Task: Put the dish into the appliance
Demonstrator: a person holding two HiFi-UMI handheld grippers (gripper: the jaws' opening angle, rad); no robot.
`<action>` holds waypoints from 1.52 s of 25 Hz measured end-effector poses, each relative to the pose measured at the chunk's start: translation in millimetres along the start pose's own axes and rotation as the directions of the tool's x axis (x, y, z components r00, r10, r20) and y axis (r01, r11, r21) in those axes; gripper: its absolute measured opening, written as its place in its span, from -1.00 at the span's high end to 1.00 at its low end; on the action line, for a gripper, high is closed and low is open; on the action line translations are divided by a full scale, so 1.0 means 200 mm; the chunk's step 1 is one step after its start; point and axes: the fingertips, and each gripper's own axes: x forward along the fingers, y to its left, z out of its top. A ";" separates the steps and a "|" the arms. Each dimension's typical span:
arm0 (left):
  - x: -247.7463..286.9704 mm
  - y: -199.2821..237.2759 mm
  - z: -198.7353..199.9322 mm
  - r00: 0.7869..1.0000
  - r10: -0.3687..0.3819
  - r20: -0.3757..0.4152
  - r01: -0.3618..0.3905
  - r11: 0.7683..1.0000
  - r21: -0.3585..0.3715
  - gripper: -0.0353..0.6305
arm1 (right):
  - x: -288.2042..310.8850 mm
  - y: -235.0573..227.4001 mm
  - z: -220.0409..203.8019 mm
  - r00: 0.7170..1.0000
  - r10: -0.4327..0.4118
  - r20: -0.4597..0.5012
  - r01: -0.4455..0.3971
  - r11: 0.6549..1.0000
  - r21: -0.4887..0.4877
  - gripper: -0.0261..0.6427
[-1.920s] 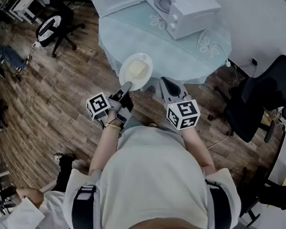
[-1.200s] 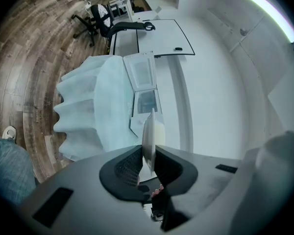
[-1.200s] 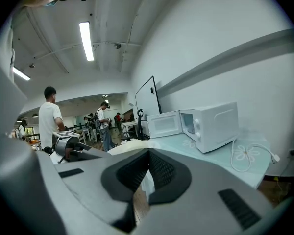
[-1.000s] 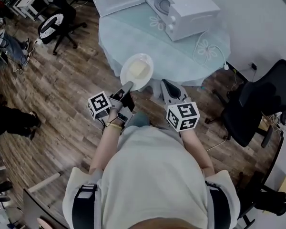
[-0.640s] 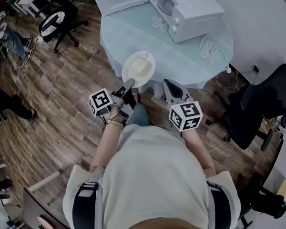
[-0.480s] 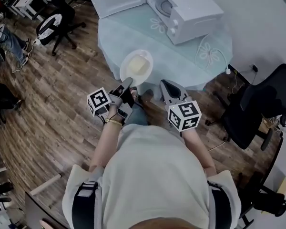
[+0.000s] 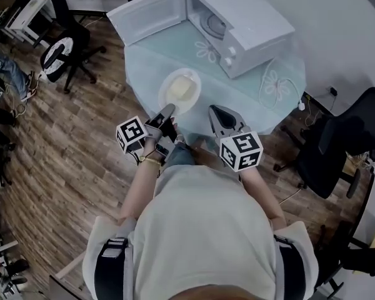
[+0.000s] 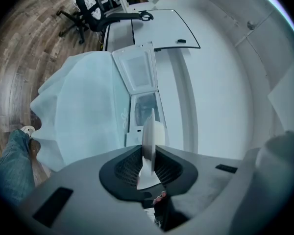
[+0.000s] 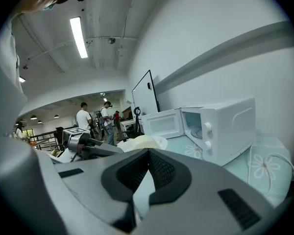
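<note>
Dish [image 7: 180, 90] clamped by left gripper [image 7: 167, 111] (microwave [image 7: 244, 17] door open)

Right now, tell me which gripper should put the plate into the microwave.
Left. The left gripper is shut on the rim of the plate, and in its own view the microwave, door open, lies straight ahead. The right gripper holds nothing, its jaws together beside the plate.
</note>
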 end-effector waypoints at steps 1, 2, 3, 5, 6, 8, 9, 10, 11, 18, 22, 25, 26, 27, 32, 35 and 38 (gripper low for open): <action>0.03 0.00 0.04 1.000 0.001 -0.009 -0.001 1.000 0.001 0.73 | 0.04 -0.01 0.02 1.000 -0.005 0.001 0.005 1.000 0.001 0.90; 0.05 0.00 0.07 1.000 0.008 -0.017 -0.008 1.000 0.001 0.73 | 0.08 -0.03 0.04 1.000 -0.011 0.002 0.011 1.000 0.002 0.90; 0.08 0.00 0.11 1.000 0.014 -0.025 -0.014 1.000 0.002 0.73 | 0.12 -0.04 0.06 1.000 -0.019 0.003 0.019 1.000 0.003 0.90; 0.12 -0.01 0.19 0.999 0.010 -0.041 -0.010 1.000 0.002 0.73 | 0.20 -0.06 0.09 0.999 -0.036 0.007 0.036 0.999 0.009 0.90; 0.14 -0.01 0.23 0.999 0.002 -0.049 -0.002 1.000 0.000 0.73 | 0.24 -0.06 0.11 0.999 -0.044 0.009 0.044 0.999 0.011 0.90; 0.19 -0.02 0.30 0.998 -0.006 -0.064 0.006 1.000 0.000 0.73 | 0.31 -0.08 0.14 0.998 -0.060 0.010 0.060 0.998 0.015 0.90; 0.21 -0.01 0.33 0.997 -0.003 -0.072 0.004 1.000 0.002 0.73 | 0.34 -0.09 0.15 0.998 -0.068 0.010 0.067 0.998 0.016 0.90; 0.23 -0.01 0.37 0.997 0.003 -0.079 -0.003 1.000 0.005 0.73 | 0.37 -0.10 0.16 0.997 -0.075 0.010 0.075 0.997 0.018 0.90; 0.25 0.00 0.41 0.996 0.007 -0.087 -0.006 1.000 0.007 0.73 | 0.41 -0.11 0.17 0.997 -0.082 0.010 0.082 0.996 0.021 0.90; 0.43 0.03 0.60 0.989 0.014 -0.149 -0.013 1.000 0.010 0.73 | 0.60 -0.21 0.23 0.990 -0.139 0.012 0.139 0.990 0.040 0.90; 0.54 0.06 0.69 0.982 0.018 -0.189 -0.016 1.000 0.011 0.73 | 0.68 -0.26 0.24 0.984 -0.178 0.010 0.177 0.983 0.055 0.90; 0.62 0.08 0.74 0.975 0.024 -0.221 -0.020 1.000 0.018 0.73 | 0.74 -0.30 0.24 0.978 -0.207 0.008 0.206 0.976 0.068 0.90; 0.64 0.08 0.75 0.973 0.025 -0.231 -0.021 1.000 0.020 0.73 | 0.75 -0.32 0.24 0.976 -0.216 0.007 0.215 0.974 0.070 0.90; 0.67 0.08 0.77 0.970 0.026 -0.241 -0.021 1.000 0.019 0.73 | 0.77 -0.33 0.25 0.974 -0.225 0.006 0.224 0.972 0.072 0.90; 0.82 0.09 0.86 0.960 0.008 -0.280 -0.007 1.000 0.007 0.73 | 0.84 -0.37 0.25 0.966 -0.257 -0.010 0.257 0.963 0.079 0.90; 0.92 0.07 0.89 0.952 -0.019 -0.306 0.017 1.000 -0.009 0.73 | 0.87 -0.39 0.24 0.962 -0.273 -0.022 0.274 0.957 0.096 0.90; 1.02 0.07 0.91 0.942 -0.026 -0.335 0.024 1.000 -0.010 0.73 | 0.90 -0.41 0.25 0.959 -0.283 -0.029 0.285 0.953 0.108 0.90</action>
